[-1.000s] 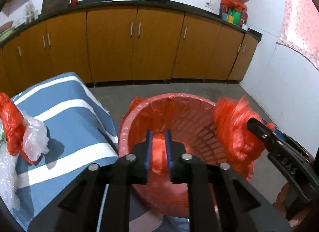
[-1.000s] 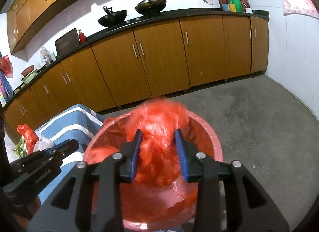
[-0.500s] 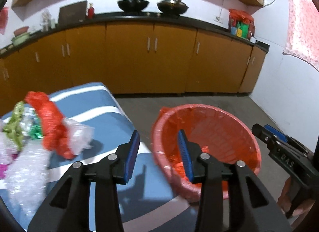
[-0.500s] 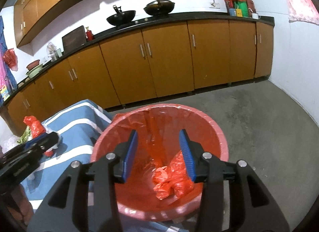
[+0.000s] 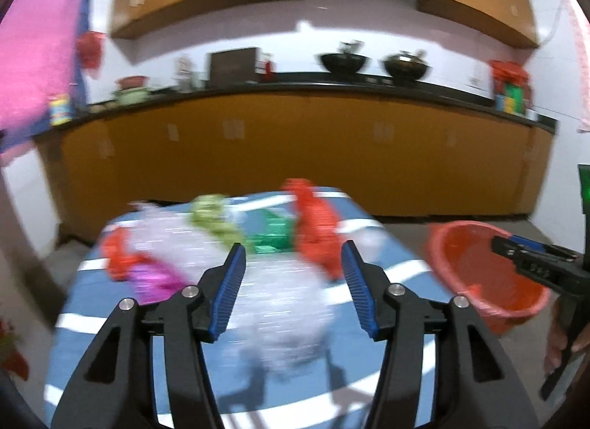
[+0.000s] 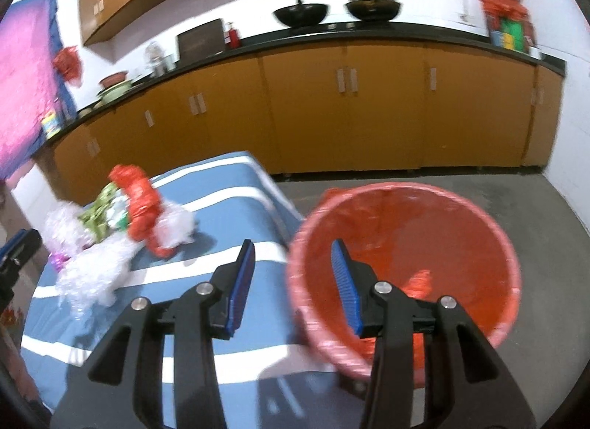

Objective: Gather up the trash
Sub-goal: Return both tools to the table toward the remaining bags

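A pile of trash (image 5: 258, 263) lies on the blue striped table (image 5: 92, 303): clear plastic, red bags (image 5: 317, 233), green and pink wrappers. My left gripper (image 5: 293, 281) points at the pile with its jaws opening and nothing between them. The red bin (image 6: 405, 255), lined with a red bag, stands on the floor beside the table, with red scraps inside. My right gripper (image 6: 293, 281) hangs open over the gap between the table edge and the bin rim, empty. In the right wrist view the same trash pile (image 6: 110, 237) sits at the left. The left wrist view is blurred.
Orange kitchen cabinets (image 6: 350, 112) with a dark counter run along the back wall, two woks (image 6: 300, 12) on top. Grey floor (image 6: 545, 208) lies right of the bin. A pink cloth (image 5: 33, 60) hangs at the left. The right gripper's body (image 5: 534, 267) shows over the bin.
Both grippers let red bags fall into the bin and opened. The left one swung left from the bin to the trash pile; the right one shifted left toward the table edge.
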Motion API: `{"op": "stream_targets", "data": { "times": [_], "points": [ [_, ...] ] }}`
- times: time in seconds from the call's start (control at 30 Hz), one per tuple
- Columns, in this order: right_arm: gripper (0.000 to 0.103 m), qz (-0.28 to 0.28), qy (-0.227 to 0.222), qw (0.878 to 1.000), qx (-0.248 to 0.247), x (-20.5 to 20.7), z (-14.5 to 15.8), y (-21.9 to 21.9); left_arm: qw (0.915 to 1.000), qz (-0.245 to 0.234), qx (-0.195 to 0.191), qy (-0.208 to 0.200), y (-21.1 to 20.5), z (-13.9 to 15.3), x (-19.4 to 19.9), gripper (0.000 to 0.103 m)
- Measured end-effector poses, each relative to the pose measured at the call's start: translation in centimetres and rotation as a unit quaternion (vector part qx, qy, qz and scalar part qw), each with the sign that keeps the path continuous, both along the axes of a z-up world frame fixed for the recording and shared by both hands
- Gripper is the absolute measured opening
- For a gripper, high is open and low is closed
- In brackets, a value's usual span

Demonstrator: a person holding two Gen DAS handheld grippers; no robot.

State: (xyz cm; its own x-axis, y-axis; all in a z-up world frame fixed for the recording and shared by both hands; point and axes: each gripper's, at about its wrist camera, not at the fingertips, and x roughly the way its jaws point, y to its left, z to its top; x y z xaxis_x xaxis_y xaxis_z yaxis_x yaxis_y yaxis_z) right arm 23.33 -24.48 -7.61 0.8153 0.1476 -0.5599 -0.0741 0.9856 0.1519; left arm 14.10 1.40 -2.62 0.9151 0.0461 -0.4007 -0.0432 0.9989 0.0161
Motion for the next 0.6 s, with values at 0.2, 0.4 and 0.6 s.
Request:
{"op": "stream_targets", "data": {
  "times": [0.2,0.4,0.6],
  "points": [
    [0.043,0.045,0.007,0.999,-0.005,2.1,-0.2,6.4,0.9960,0.089,-0.008,0.010,7.7,-1.3,-0.2,0.062],
    [0.043,0.055,0.009,0.998,0.001,5.2,-0.4,10.4,0.9915,0.130,-0.001,0.006,12.0,-2.7,-0.3,0.068],
    [0.049,0.049,0.008,0.999,-0.009,7.7,-0.8,12.6,0.9890,0.148,-0.001,0.007,14.8,-3.9,0.3,0.074]
  ]
}}
